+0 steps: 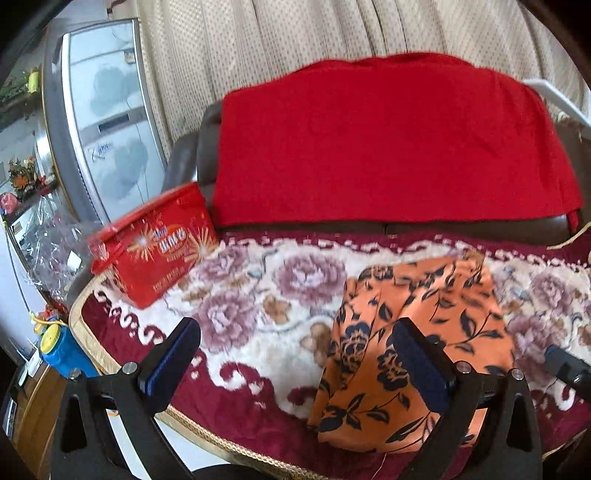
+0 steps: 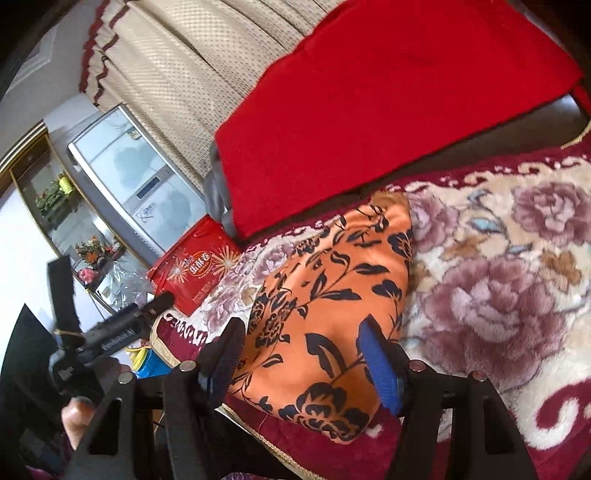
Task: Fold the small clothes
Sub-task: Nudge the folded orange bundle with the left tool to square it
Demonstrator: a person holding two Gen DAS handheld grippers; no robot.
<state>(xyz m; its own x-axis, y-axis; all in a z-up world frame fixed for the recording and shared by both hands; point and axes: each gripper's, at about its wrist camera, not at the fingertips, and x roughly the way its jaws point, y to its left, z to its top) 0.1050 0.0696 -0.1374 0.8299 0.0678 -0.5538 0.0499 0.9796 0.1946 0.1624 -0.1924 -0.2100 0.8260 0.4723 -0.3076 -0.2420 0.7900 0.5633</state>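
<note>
On the flowered blanket [image 1: 266,295] lies a small orange garment with dark flowers [image 1: 417,332]. It is folded into a long, narrow packet, and its near end reaches almost to the gold-trimmed edge of the blanket.

The left gripper [image 1: 295,365] hangs above the blanket with its jaws spread wide. Nothing is between them. One blue pad stands over the bare blanket and the other stands in front of the orange garment. From this view I cannot tell if that pad touches the cloth.

The right gripper [image 2: 303,354] is over the near part of the same garment. Its jaws are also spread, and the orange cloth lies in the gap between them. The pads do not press on it as far as I see, so it pinches nothing.

Behind the garment a big red cloth [image 1: 388,144] covers the back of the seat. At the left corner of the blanket stands a red box with firework pictures [image 1: 155,243]. Farther left is a grey refrigerator [image 1: 107,122], and beige curtains [image 1: 295,33] hang behind everything.
</note>
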